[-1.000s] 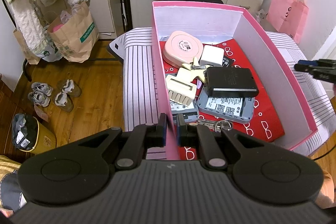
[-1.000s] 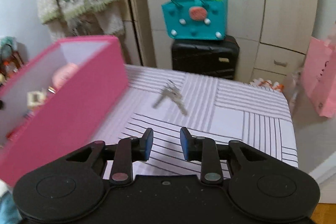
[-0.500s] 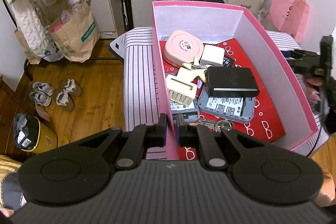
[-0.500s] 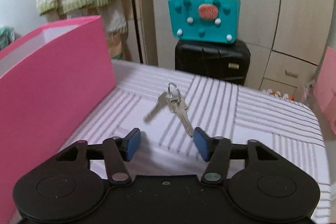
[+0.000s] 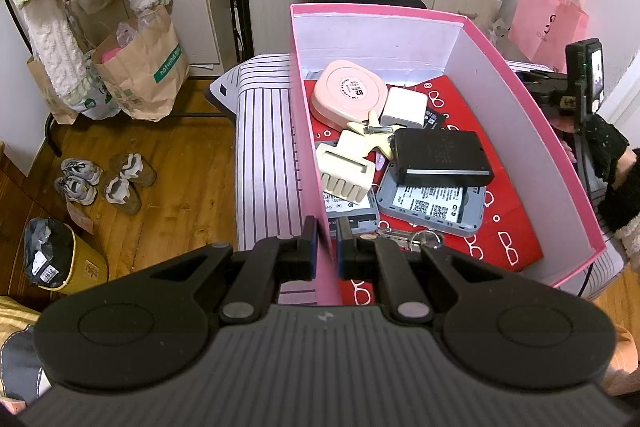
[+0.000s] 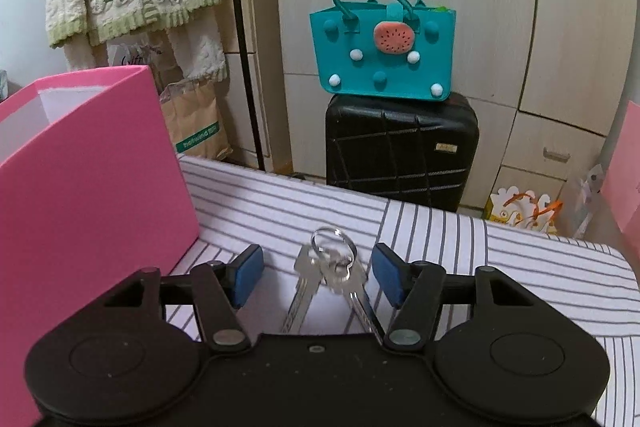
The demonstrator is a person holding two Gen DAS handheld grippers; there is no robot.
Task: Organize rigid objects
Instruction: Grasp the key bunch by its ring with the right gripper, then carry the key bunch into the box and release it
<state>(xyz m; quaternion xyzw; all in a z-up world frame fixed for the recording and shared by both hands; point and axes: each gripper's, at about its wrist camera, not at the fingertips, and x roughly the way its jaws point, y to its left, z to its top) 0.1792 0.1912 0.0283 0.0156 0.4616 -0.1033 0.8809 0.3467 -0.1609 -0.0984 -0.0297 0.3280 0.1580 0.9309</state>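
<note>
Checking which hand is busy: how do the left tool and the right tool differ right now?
The left tool is shut on the pink box, pinching its near wall; the right tool is open and holds nothing. The left one sits at the box's rim, while the right one straddles the keys lying on the striped cloth without touching them. Both are black, two-fingered and hand-held.

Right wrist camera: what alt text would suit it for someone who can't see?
An open two-finger right gripper straddles a bunch of keys lying on a striped cloth, pads not touching them. A pink box stands left; a teal bag sits on a black suitcase behind.
</note>
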